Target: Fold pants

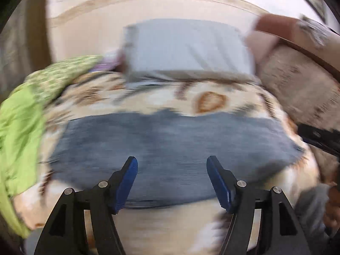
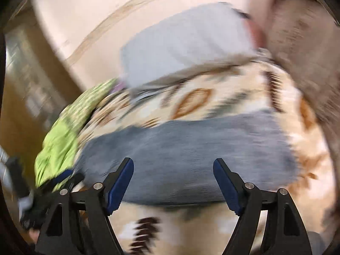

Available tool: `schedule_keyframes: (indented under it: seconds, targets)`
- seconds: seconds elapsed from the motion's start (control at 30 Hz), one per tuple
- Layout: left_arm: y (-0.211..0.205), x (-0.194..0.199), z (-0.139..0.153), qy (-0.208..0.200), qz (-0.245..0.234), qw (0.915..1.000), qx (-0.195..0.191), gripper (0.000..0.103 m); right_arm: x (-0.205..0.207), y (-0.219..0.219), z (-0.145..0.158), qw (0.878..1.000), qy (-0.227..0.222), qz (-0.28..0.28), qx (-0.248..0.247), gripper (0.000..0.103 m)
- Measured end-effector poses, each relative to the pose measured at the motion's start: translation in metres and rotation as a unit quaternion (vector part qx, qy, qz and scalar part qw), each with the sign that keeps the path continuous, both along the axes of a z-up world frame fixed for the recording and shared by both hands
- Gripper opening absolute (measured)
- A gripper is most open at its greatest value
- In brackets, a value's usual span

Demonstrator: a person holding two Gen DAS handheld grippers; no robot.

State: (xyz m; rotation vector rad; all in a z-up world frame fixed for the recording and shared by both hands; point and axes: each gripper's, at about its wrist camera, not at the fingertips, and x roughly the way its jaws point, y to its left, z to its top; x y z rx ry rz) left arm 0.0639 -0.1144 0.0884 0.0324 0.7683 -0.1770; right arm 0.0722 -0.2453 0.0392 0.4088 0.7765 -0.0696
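The blue denim pants (image 1: pixel 170 148) lie as a flat folded band across a patterned bedspread (image 1: pixel 212 102); they also show in the right wrist view (image 2: pixel 187 157). My left gripper (image 1: pixel 172 163) is open and empty, above the near edge of the pants. My right gripper (image 2: pixel 173 165) is open and empty, also above the near edge of the pants. The right gripper shows at the right edge of the left wrist view (image 1: pixel 318 138). The left gripper shows at the lower left of the right wrist view (image 2: pixel 53 184). Both views are motion-blurred.
A light blue pillow (image 1: pixel 184 48) lies at the head of the bed. Green cloth (image 1: pixel 23 127) is heaped at the left. A grey-brown cushion or blanket (image 1: pixel 297 80) lies at the right. A pale wall stands behind the bed.
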Motion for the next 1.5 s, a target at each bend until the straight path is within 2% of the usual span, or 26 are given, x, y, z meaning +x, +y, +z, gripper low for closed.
schedule_keyframes:
  seconds: [0.13,0.27,0.37,0.47,0.57,0.77,0.87,0.93,0.97,1.0,1.1,1.33,1.43,1.47,1.5]
  targets:
    - [-0.063,0.015,-0.007,0.008,-0.079,0.9968,0.005,0.068,-0.013,-0.064,-0.007,0.995,0.0,-0.096,0.01,0.079]
    - [-0.114,0.033,-0.019,0.016,-0.146,0.989,0.021,0.068,-0.03,-0.111,-0.017,0.988,0.003,-0.151,0.013,0.079]
    - [-0.134,0.057,-0.034,0.027,-0.184,0.982,0.033,0.067,-0.044,-0.137,-0.022,0.981,-0.007,-0.188,0.034,0.079]
    - [-0.167,0.079,-0.056,0.041,-0.236,0.9694,0.054,0.067,-0.055,-0.161,-0.028,0.975,-0.039,-0.193,0.101,0.08]
    - [-0.205,0.095,-0.078,0.052,-0.283,0.955,0.071,0.067,-0.063,-0.176,-0.035,0.968,-0.053,-0.201,0.139,0.08]
    - [-0.264,0.106,-0.123,0.076,-0.369,0.9178,0.124,0.061,-0.065,-0.192,-0.055,0.957,-0.054,-0.2,0.204,0.08]
    - [-0.274,0.104,-0.136,0.05,-0.358,0.92,0.152,0.055,-0.066,-0.197,-0.06,0.952,-0.052,-0.204,0.22,0.08]
    - [-0.272,0.111,-0.135,0.041,-0.337,0.9312,0.134,0.034,-0.064,-0.201,-0.065,0.949,-0.046,-0.206,0.233,0.08]
    - [-0.27,0.115,-0.133,0.04,-0.321,0.9373,0.129,0.02,-0.063,-0.202,-0.068,0.948,-0.042,-0.204,0.243,0.08]
    - [-0.263,0.122,-0.128,0.047,-0.308,0.9442,0.108,0.017,-0.062,-0.203,-0.068,0.947,-0.04,-0.203,0.246,0.08]
    - [-0.249,0.132,-0.118,0.057,-0.282,0.9561,0.054,0.015,-0.05,-0.21,-0.075,0.944,-0.027,-0.193,0.268,0.08]
    - [-0.234,0.121,-0.107,0.057,-0.265,0.9623,0.026,0.015,-0.004,-0.204,-0.096,0.949,0.061,-0.156,0.267,0.077]
    - [-0.229,0.118,-0.104,0.059,-0.26,0.9637,0.015,0.015,0.01,-0.2,-0.108,0.947,0.087,-0.134,0.279,0.059]
    - [-0.229,0.117,-0.103,0.059,-0.259,0.964,0.015,0.015,0.013,-0.198,-0.111,0.946,0.089,-0.121,0.288,0.042]
    - [-0.227,0.115,-0.101,0.058,-0.257,0.9644,0.017,0.014,0.015,-0.196,-0.113,0.944,0.09,-0.11,0.296,0.019]
